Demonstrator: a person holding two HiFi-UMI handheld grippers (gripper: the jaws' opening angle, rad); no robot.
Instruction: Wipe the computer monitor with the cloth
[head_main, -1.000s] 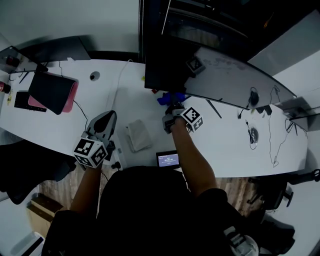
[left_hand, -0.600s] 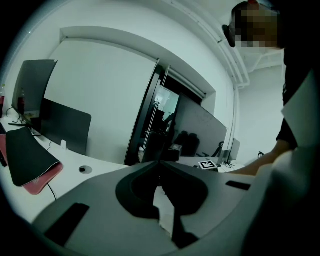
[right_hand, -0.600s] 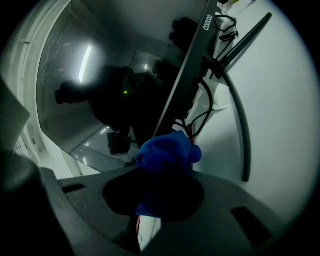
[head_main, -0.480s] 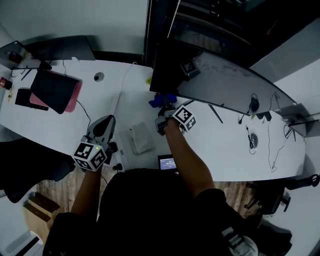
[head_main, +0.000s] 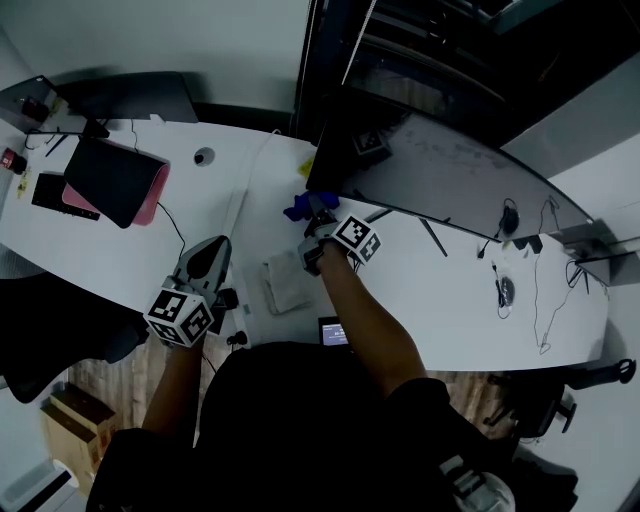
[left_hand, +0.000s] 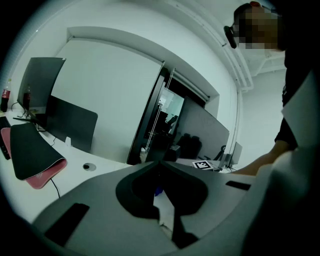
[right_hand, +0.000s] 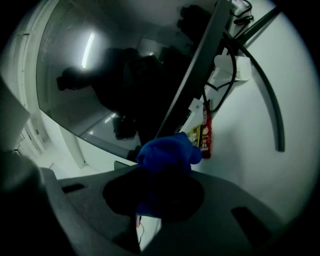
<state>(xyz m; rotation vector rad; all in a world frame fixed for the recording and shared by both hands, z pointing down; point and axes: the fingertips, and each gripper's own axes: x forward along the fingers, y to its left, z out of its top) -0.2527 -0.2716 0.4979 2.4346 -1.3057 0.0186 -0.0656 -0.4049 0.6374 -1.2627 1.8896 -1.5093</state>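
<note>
Wiping step in hand, judged; right gripper (head_main: 312, 218) jaws clamped on the blue cloth (head_main: 298, 207), bunched at the monitor's (head_main: 450, 165) lower left corner, contact unclear; left gripper (head_main: 205, 258) jaws together, empty, well left of the monitor; next: press cloth on screen, sweep across.

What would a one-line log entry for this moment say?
right gripper: shut on blue cloth, near monitor edge | left gripper: shut, empty, above desk
</note>
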